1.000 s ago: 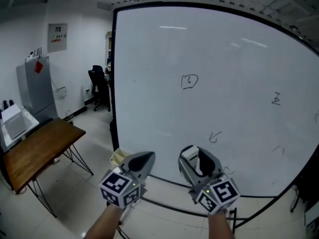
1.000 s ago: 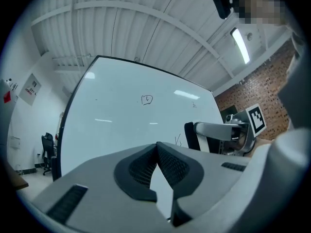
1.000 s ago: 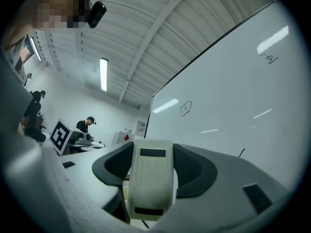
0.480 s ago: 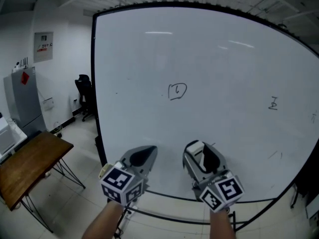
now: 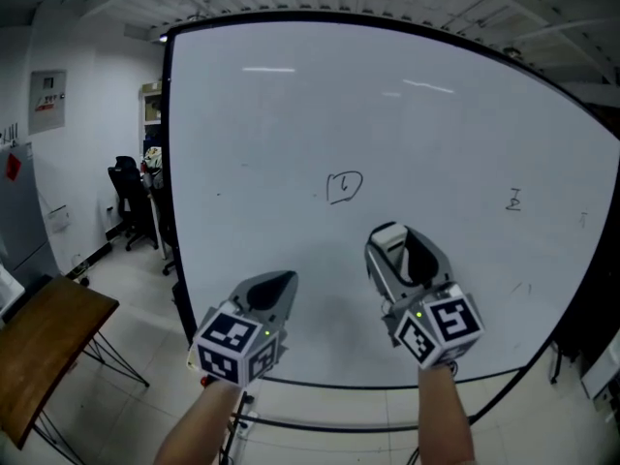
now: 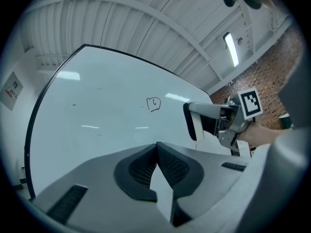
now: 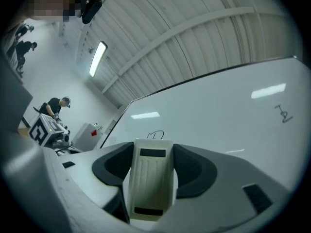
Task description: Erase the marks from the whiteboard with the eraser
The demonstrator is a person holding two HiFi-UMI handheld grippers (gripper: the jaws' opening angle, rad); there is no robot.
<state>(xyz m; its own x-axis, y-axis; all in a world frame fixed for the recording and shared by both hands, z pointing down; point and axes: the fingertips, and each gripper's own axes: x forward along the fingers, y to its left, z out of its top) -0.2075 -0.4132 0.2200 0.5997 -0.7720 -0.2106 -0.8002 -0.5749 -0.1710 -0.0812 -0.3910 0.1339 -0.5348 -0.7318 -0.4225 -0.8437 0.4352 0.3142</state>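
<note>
The whiteboard [image 5: 252, 143] fills the head view and carries a boxed mark [image 5: 344, 187] at its middle and a smaller mark [image 5: 514, 200] to the right. My right gripper [image 5: 405, 247] is raised in front of the board below the boxed mark, shut on a white eraser [image 5: 389, 243]. In the right gripper view the eraser [image 7: 150, 183] stands between the jaws, with the boxed mark [image 7: 155, 134] just beyond it. My left gripper [image 5: 272, 289] hangs lower left, shut and holding nothing. The left gripper view also shows the boxed mark [image 6: 153, 103].
A wooden table [image 5: 29, 347] stands at the lower left, and a black office chair [image 5: 126, 197] is beyond the board's left edge. The board's stand bar [image 5: 320, 424] runs along the floor. Faint strokes [image 5: 523, 287] show low right. A person [image 7: 57, 106] is far off.
The view has swung right and nearer the board. My right gripper has risen with the eraser and now covers the lower mark. The left gripper stays low.
</note>
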